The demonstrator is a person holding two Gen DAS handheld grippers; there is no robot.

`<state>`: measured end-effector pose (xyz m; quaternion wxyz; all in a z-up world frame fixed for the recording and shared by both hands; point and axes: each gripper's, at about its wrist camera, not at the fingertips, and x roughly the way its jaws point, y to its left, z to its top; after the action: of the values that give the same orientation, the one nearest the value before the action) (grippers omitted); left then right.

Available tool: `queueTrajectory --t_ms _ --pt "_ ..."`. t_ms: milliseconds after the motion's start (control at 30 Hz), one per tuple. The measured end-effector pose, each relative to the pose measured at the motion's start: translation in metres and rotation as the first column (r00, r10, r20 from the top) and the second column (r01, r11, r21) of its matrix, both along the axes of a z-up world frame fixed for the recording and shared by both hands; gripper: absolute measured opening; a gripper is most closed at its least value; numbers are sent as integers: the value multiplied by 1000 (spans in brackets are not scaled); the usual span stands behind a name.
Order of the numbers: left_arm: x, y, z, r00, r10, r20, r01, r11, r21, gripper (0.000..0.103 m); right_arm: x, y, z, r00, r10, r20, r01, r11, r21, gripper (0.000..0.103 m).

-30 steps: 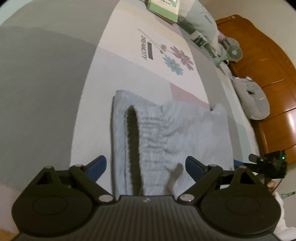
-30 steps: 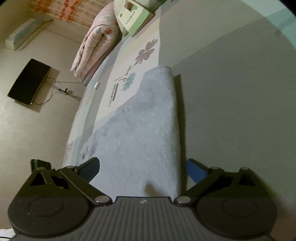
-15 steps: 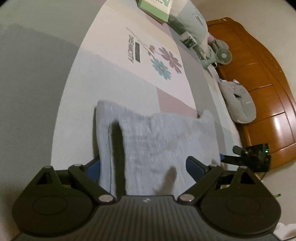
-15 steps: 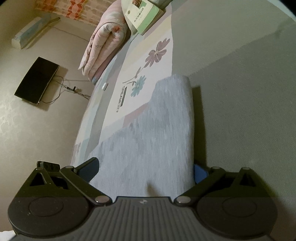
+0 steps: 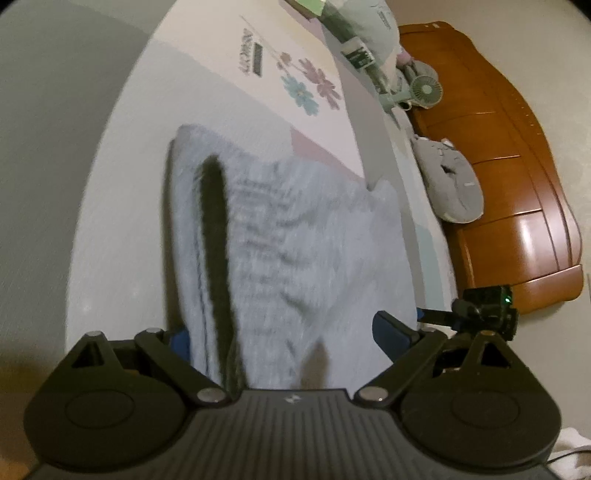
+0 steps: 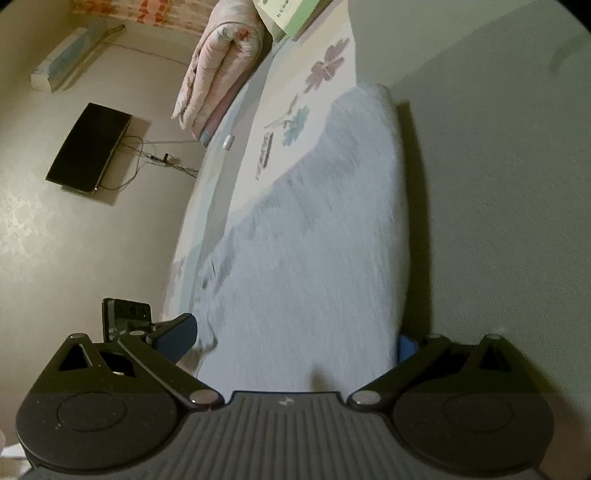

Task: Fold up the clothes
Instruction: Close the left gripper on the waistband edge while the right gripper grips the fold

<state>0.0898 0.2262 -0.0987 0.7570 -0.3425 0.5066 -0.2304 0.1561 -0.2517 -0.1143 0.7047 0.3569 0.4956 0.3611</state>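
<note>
A light grey fuzzy garment (image 5: 295, 240) lies folded on a patchwork bedspread (image 5: 229, 99) with a flower print. It also fills the middle of the right wrist view (image 6: 317, 229). A dark fold gap runs along its left side in the left wrist view. My left gripper (image 5: 284, 332) is open, its blue-padded fingers (image 5: 391, 328) spread on either side of the garment's near edge. My right gripper (image 6: 295, 332) is open too, straddling the garment's other near edge. The garment hides most of the left gripper's left pad and the right gripper's right pad.
A wooden headboard (image 5: 517, 177), a grey plush cushion (image 5: 450, 181) and a small green fan (image 5: 424, 88) are at the right. A rolled pink quilt (image 6: 221, 62), a green box (image 6: 291, 14) and a black flat device with cables (image 6: 88, 147) show in the right wrist view.
Both grippers stay open around the garment's near edge. The views have shifted and tilted, and the garment now reaches further between the fingers of each gripper.
</note>
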Motion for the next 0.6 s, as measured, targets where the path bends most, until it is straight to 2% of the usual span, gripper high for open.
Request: queueTrajectory --t_ms 200,400,467,600 --pt "14 0 -5 1000 14 18 -13 999 -50 93 17 13 0 1000 15 11 -15 1000 -1 103" --pt "-3 17 -19 999 42 20 -38 986 -161 92 16 10 -3 1000 16 7 -16 999 30 103" --pt "6 15 -19 999 45 19 -41 984 -171 92 15 9 -4 1000 16 6 -17 999 41 103" --pt "25 0 -13 999 8 42 -3 994 -113 94 14 9 -4 1000 20 12 -21 999 45 102"
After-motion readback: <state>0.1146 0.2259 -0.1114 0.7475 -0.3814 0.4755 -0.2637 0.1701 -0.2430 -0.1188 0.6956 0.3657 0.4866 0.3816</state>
